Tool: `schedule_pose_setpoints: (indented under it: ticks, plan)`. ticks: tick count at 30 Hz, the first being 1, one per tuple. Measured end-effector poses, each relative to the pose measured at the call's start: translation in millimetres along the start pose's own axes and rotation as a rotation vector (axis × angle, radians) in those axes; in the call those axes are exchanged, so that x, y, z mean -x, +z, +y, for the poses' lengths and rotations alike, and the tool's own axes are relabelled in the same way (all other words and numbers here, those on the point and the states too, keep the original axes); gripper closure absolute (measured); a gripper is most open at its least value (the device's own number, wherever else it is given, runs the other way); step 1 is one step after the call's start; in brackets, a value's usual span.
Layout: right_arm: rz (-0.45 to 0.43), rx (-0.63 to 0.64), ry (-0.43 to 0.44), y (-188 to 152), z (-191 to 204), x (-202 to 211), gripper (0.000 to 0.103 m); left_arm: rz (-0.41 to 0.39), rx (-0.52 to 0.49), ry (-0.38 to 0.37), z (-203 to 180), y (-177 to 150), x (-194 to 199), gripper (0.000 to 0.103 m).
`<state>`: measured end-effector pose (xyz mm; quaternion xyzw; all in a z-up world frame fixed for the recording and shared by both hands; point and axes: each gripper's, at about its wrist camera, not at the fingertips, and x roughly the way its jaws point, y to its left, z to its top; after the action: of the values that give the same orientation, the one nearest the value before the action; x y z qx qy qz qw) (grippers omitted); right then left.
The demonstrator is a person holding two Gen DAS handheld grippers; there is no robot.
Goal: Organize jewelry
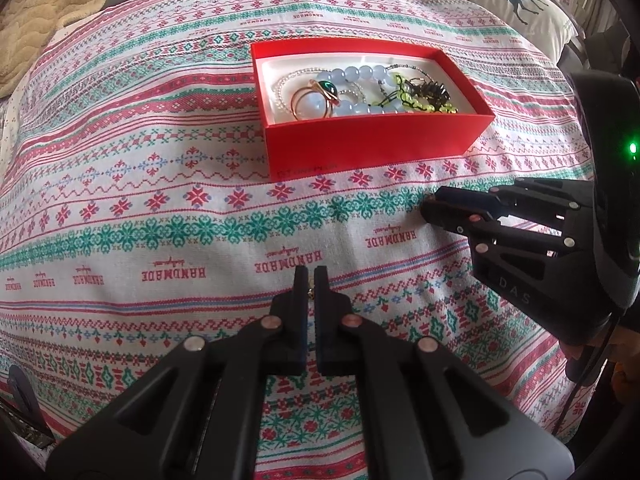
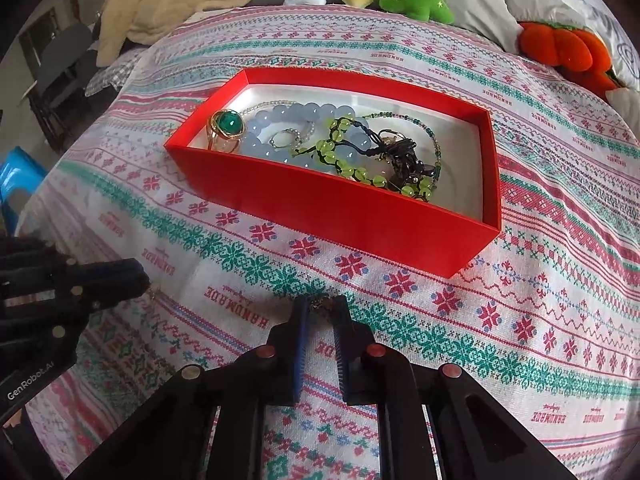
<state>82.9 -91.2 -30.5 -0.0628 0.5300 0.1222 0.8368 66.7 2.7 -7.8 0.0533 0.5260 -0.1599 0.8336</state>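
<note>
step: I carry last small pieces | left gripper [image 1: 311,280] clenched on charm [image 1: 310,292] | right gripper [image 2: 323,308] grasping trinket [image 2: 322,302] | next: box [image 2: 360,216] ahead of jaws, release inside

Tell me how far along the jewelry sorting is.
Mostly done: the red box already holds the blue beads, green-stone ring, green bracelet and a dark tangle. In hand: the left claw pinches something tiny and gold; the right claw has a small dark piece at its tips. Left: both pieces go into the box.
</note>
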Motion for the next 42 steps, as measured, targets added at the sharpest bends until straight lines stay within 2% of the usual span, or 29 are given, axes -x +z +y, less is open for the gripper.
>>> schedule_pose_setpoints:
  ticks: [2,8,15,19,21,24,28,31,32,33,35,37,38,40,42]
  plan:
    - [0.002,-0.004,0.006,-1,-3,2,0.096,-0.003,0.000,-0.003,1,0,2,0.100]
    - [0.005,-0.039,0.032,-5,-10,11,0.096,-0.018,0.007,-0.012,7,3,9,0.100]
    - [-0.043,-0.090,0.078,-4,-24,33,0.097,-0.033,0.030,-0.020,12,8,14,0.100]
    - [-0.078,-0.106,0.076,-5,-28,39,0.096,-0.034,0.031,-0.020,12,7,15,0.100]
    - [-0.067,-0.120,0.073,-6,-30,36,0.088,-0.031,0.027,-0.020,12,7,14,0.100]
    - [-0.007,-0.120,0.067,-2,-29,21,0.087,-0.030,0.025,-0.020,12,7,14,0.100]
    - [0.023,-0.112,0.062,-2,-25,11,0.082,-0.017,0.035,-0.046,14,6,13,0.100]
    - [0.027,-0.101,0.072,-1,-20,8,0.066,-0.009,0.042,-0.077,15,6,10,0.100]
    - [0.025,-0.096,0.074,0,-18,8,0.050,-0.008,0.049,-0.082,16,7,10,0.100]
    - [0.016,-0.090,0.072,0,-15,8,0.045,-0.005,0.056,-0.088,16,7,9,0.100]
    - [0.008,-0.067,0.061,0,-9,7,0.045,0.004,0.066,-0.096,18,6,7,0.095]
    - [0.010,-0.045,0.041,-1,-1,3,0.045,0.010,0.070,-0.099,20,4,6,0.084]
    - [0.005,-0.027,0.025,-2,2,1,0.046,0.015,0.070,-0.098,20,3,5,0.082]
    - [-0.013,0.006,-0.006,-3,7,-2,0.051,0.025,0.061,-0.094,19,-1,2,0.079]
    - [-0.023,0.034,-0.023,-4,11,-3,0.064,0.037,0.050,-0.089,16,-5,-1,0.077]
